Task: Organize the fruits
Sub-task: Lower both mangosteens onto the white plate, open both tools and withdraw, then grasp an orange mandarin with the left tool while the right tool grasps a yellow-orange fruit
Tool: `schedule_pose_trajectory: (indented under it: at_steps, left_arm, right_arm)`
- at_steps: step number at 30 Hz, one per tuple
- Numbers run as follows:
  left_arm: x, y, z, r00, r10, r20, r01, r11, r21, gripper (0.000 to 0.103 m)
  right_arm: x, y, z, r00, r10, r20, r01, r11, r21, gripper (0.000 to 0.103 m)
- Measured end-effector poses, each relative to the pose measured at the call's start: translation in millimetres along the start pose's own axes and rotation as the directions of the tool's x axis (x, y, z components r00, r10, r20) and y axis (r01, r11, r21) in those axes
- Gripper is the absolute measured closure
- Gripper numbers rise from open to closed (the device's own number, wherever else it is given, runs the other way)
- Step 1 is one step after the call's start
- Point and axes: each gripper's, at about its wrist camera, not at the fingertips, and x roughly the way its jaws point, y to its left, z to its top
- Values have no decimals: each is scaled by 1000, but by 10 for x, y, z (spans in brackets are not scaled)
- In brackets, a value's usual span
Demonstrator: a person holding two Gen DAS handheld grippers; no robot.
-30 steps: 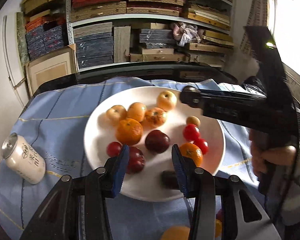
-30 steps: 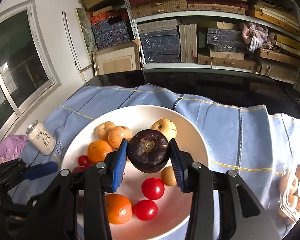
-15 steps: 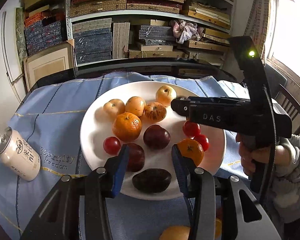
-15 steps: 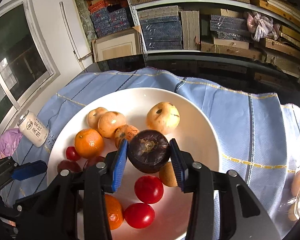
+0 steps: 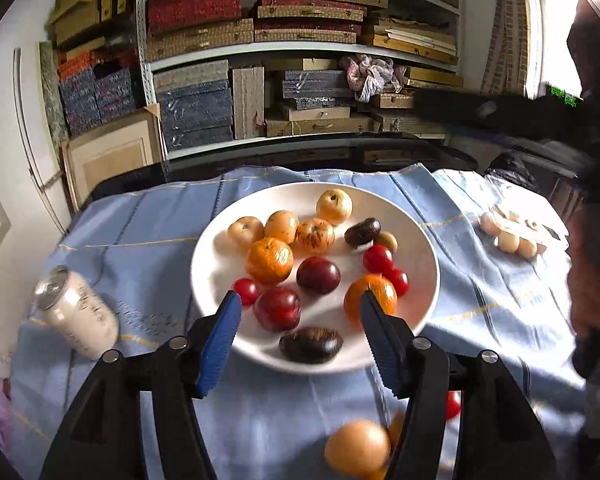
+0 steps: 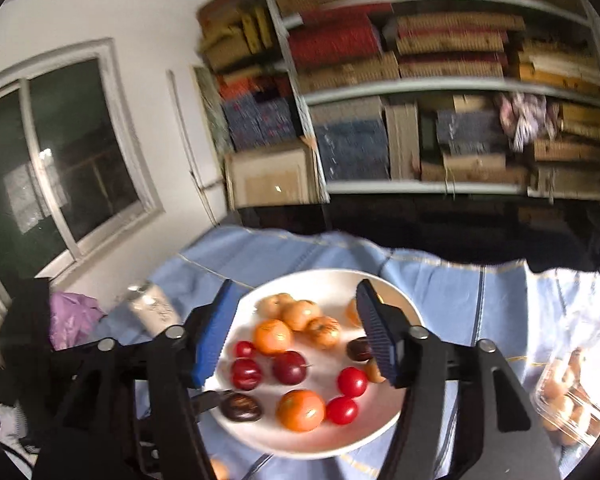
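A white plate [image 5: 420, 248] on a blue cloth holds oranges, apples, red tomatoes, plums and two dark purple fruits. One dark fruit [image 5: 362, 232] lies at the plate's back right, another [image 5: 310, 345] at its front edge. My left gripper [image 5: 300, 328] is open and empty just above the front dark fruit. My right gripper [image 6: 294, 332] is open and empty, raised high above the plate [image 6: 332, 280]; the back dark fruit [image 6: 358, 350] lies below it.
A white can [image 5: 76, 314] lies left of the plate. A clear pack of small fruits [image 5: 512, 232] sits at the right. Loose orange fruit [image 5: 356, 448] and a tomato [image 5: 452, 404] lie on the cloth in front. Shelves of boxes stand behind the table.
My right gripper opened, left its dark fruit on the plate's back right and rose away. My left gripper opened wider and drew back from the front dark fruit.
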Motion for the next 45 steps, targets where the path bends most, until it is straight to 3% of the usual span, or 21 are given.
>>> schedule_pose_trajectory:
  at_steps: [4,7,12,16,18,21,23,34,45]
  left_arm:
    - [-235,6,-197,999,40,4,-40,999,1,32]
    - [-395,40,-381,999,44,7,-44,999,-32,24]
    - [-561,50,-711,999,36,18,-34,994,-101,12]
    - [-532,44,-900,1000,-3,12,5,988,-155,7]
    - [-462,14,-966,1000,4,0,-3,988,-156,7]
    - [-381,-32,-1031,1000,-7,-26,3,990,-142,7]
    - [-391,-76,-1046,1000,-5,-16,3,992,-124,7]
    - [-309,-378,-1130,999,0,-38,0,1000,11,7]
    - [-213,-418,-1171,997,31,-67,-29,999,36,7]
  right_arm:
    - [-399,166,-188,1000,-6,-16,5,999,-39,42]
    - [-621,243,-390,999,-25,-35,23,998,-55,35]
    - [-823,339,-879,995,-53,-83,47,997,-69,33]
    - [-835,287,-1256,996,-67,-57,66,998,-10,19]
    - [-803,256,-1389,992,-117,-37,116,993,-14,15]
    - [-720,249,-1444,987,-143,-68,140,989,-53,14]
    - [-707,216,-1443,986,-152,-71,149,988,-39,9]
    - [-559,48,-1461,975,-168,-143,173,985,23,7]
    - [-500,76,-1487,973,-164,-161,167,986,6,6]
